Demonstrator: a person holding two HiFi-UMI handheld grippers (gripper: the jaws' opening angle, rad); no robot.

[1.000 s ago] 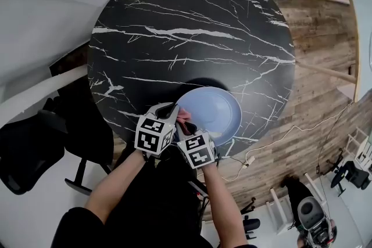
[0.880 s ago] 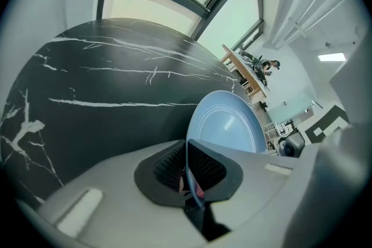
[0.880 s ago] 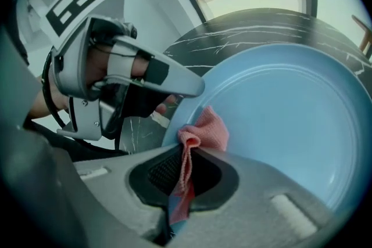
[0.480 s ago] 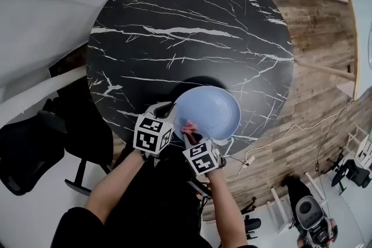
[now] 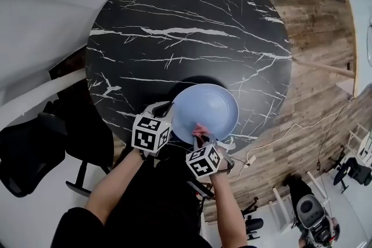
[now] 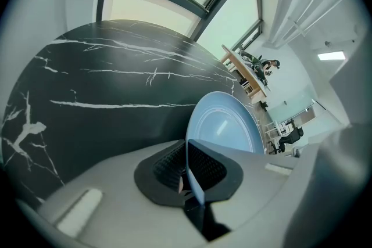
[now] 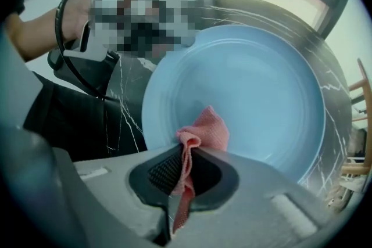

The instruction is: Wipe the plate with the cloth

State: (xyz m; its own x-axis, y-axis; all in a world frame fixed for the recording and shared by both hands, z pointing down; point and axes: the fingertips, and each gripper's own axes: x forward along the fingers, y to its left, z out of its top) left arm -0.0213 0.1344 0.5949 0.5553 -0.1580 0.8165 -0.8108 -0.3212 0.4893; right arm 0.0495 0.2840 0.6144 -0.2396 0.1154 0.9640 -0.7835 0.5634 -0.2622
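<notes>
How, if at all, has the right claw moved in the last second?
Yes: the right claw slid rightward along the table's near edge, away from the left claw.

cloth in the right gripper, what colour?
Pink-red cloth, with a fine woven texture; clearest in the right gripper view.

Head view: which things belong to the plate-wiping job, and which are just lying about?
Job:
plate, gripped at its rim by the left gripper
cloth, pinched in the right gripper

Just about:
table
black chair
wood floor
</notes>
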